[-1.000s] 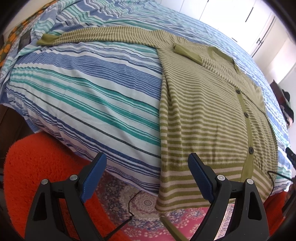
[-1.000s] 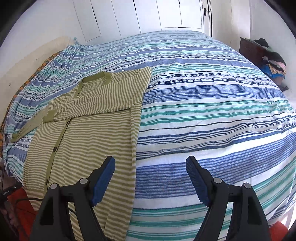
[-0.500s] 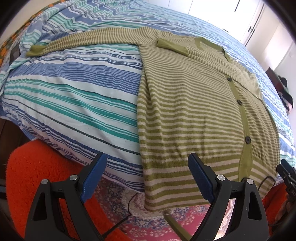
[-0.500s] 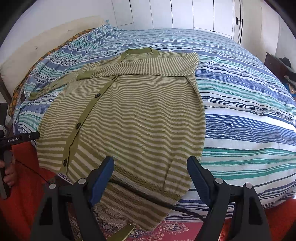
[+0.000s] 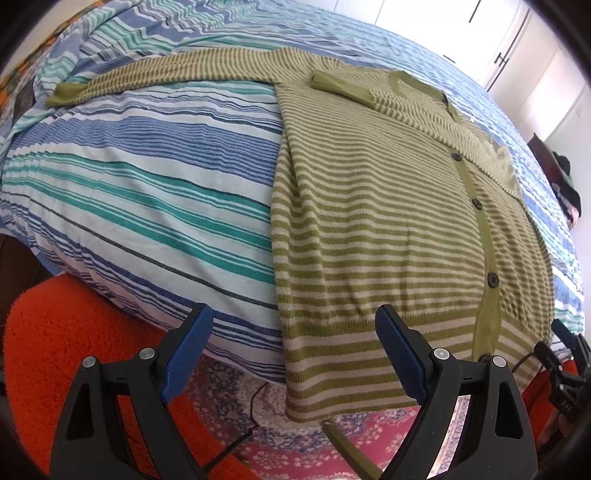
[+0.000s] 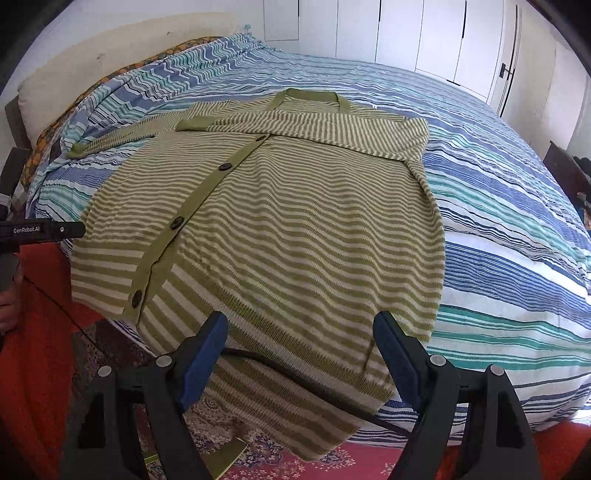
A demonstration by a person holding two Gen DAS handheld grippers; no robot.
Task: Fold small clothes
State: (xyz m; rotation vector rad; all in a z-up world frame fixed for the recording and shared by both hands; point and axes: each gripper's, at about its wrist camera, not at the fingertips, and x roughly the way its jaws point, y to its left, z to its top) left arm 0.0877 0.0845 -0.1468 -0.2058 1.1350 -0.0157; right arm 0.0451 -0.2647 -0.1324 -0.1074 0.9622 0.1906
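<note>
A green and cream striped cardigan (image 5: 388, 229) lies buttoned and face up on the striped bed, its hem hanging over the near edge. One sleeve (image 5: 162, 74) stretches out to the left; the other sleeve (image 6: 295, 129) is folded across the chest. My left gripper (image 5: 293, 354) is open and empty, just short of the hem's left corner. My right gripper (image 6: 299, 354) is open and empty, just above the hem's right part. The cardigan also fills the right wrist view (image 6: 280, 229).
The bed (image 5: 147, 177) has a blue, teal and white striped cover. An orange rug (image 5: 66, 332) and a patterned carpet (image 5: 295, 443) lie below. A black cable (image 6: 314, 373) crosses the hem. White wardrobe doors (image 6: 424, 33) stand behind. The left gripper's tip (image 6: 40, 230) shows at the left.
Both grippers have swung towards the cardigan's hem. The right gripper's view moved from bare bed cover onto the cardigan. Both stayed open; the cardigan has not moved.
</note>
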